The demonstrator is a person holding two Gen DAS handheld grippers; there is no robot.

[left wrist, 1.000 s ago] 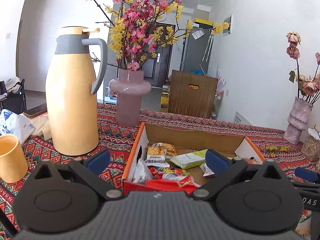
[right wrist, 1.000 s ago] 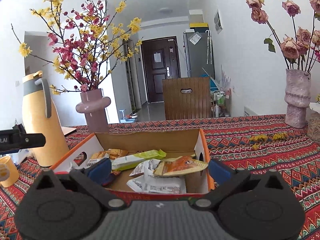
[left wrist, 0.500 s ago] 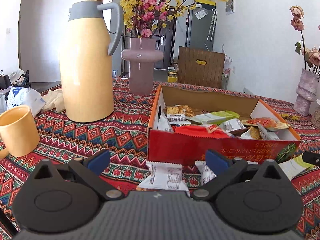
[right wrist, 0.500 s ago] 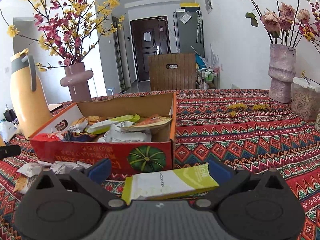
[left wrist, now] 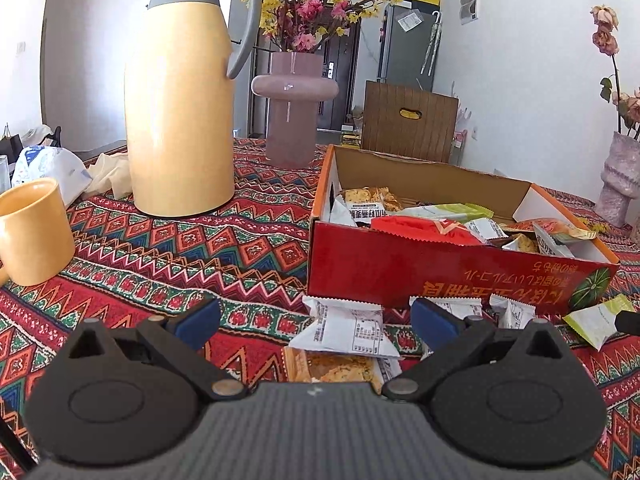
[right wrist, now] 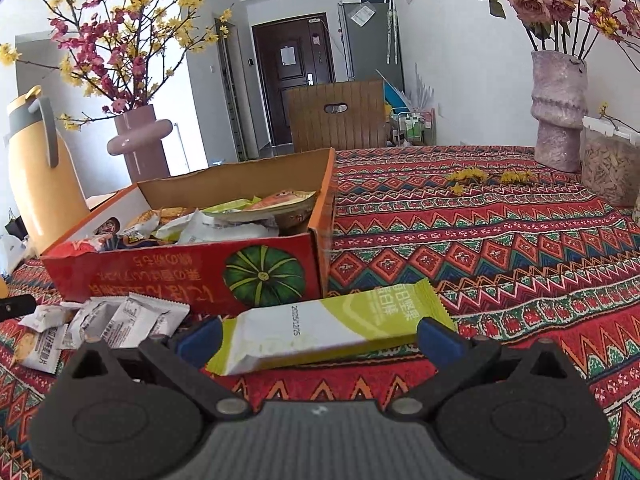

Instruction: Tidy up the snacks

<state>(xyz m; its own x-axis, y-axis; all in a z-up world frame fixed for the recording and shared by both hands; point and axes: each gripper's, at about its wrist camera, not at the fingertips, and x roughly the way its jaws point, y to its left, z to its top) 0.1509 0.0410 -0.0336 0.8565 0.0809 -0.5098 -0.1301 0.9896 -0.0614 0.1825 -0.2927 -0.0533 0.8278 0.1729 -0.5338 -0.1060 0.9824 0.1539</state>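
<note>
— What is seen before the left claw [left wrist: 315,320]?

— Its blue-tipped jaws are spread wide and nothing is held. A white crinkle-edged snack packet [left wrist: 347,330] is seen lying between them on the counter [left wrist: 192,252], which is covered by a red zigzag-patterned cloth. More white packets [left wrist: 510,312] are scattered just beside it, close against the front wall of the open red cardboard box with a green pumpkin print [left wrist: 440,276]. The box is filled with mixed wrappers.

— And the right claw [right wrist: 318,338]?

— It is likewise spread, gripping nothing. A long white-and-lime-green snack bar wrapper [right wrist: 332,326] is framed between its jaws, laid flat on the cloth just in front of the box's corner; whether the jaws touch it cannot be told.

— What else is shown?

— A tall yellow thermos jug with a grey handle [left wrist: 180,92] and a yellow mug [left wrist: 34,232] are stood left of the box, with a mauve vase of pink and yellow blossoms [left wrist: 294,108] behind.
</note>
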